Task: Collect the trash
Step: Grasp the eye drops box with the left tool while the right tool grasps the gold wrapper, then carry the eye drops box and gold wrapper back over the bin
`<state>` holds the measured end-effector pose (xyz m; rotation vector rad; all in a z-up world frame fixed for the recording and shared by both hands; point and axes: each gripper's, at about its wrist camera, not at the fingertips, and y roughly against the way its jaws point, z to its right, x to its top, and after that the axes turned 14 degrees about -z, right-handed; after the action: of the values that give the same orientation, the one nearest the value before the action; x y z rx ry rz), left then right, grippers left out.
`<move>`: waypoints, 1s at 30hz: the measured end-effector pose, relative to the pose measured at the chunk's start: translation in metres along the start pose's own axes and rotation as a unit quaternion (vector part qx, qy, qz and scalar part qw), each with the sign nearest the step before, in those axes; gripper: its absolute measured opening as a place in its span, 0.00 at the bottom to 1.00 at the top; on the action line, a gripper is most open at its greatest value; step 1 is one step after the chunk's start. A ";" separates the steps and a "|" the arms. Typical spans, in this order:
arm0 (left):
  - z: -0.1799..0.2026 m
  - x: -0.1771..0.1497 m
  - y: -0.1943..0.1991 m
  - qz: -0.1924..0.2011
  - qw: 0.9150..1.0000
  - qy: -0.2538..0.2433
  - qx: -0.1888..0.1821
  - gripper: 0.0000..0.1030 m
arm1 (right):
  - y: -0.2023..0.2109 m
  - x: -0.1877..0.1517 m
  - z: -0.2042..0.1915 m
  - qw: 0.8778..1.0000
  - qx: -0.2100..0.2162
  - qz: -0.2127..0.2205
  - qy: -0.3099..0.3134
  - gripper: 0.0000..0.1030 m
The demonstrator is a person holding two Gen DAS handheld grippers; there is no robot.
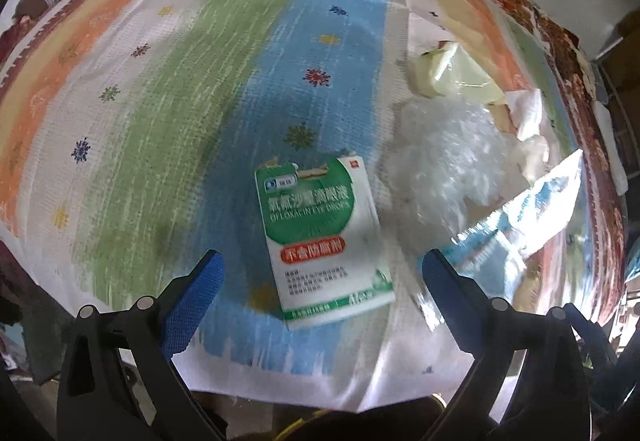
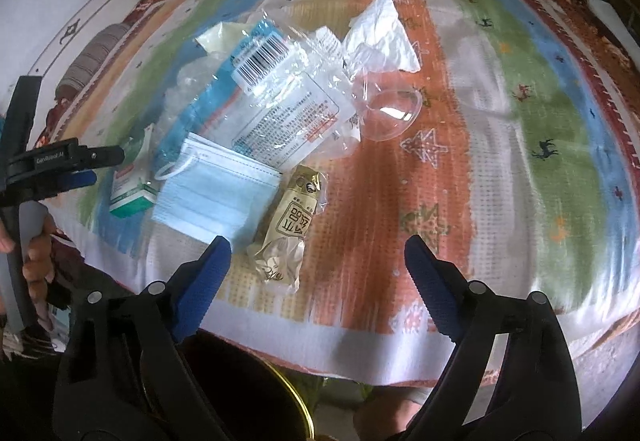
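Note:
Trash lies on a striped cloth-covered table (image 1: 168,89). A green-and-white eye-drops box (image 1: 324,237) lies flat just ahead of my left gripper (image 1: 322,265), which is open with nothing between its blue pads. In the right wrist view the same eye-drops box (image 2: 134,181) sits left of a blue face mask (image 2: 216,197). A gold snack wrapper (image 2: 286,229) lies just beyond my open right gripper (image 2: 318,253), slightly left of its middle. Behind are a clear printed bag (image 2: 280,101), a clear plastic cup lid (image 2: 390,113) and a white tissue (image 2: 380,33). The left gripper (image 2: 86,165) shows at the left edge.
Crumpled clear plastic (image 1: 448,161), a pale yellow wrapper (image 1: 448,69) and tissue (image 1: 524,109) lie right of the box. A dark bin with a gold rim (image 2: 296,397) stands below the table's near edge. A hand (image 2: 38,253) holds the left tool.

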<state>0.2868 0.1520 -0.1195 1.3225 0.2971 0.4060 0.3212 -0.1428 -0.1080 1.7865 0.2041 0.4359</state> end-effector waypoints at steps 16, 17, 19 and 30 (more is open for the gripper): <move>0.003 0.030 -0.038 -0.042 0.998 -0.005 0.039 0.86 | -0.039 0.021 -0.003 0.999 -0.003 -0.035 -0.003 0.47; 0.003 0.030 -0.038 -0.041 0.998 -0.007 0.039 0.81 | -0.040 0.021 -0.003 0.999 0.000 -0.037 0.000 0.45; 0.001 0.029 -0.038 -0.037 0.998 -0.011 0.043 0.73 | -0.041 0.020 -0.004 0.999 0.002 -0.039 0.002 0.23; 0.002 0.022 -0.017 -0.024 0.999 -0.033 0.036 0.71 | -0.016 0.011 -0.010 0.999 -0.007 -0.047 0.002 0.09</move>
<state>0.3095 0.1566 -0.1350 1.3929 0.2902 0.3128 0.3290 -0.1255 -0.1188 1.7551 0.2853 0.3733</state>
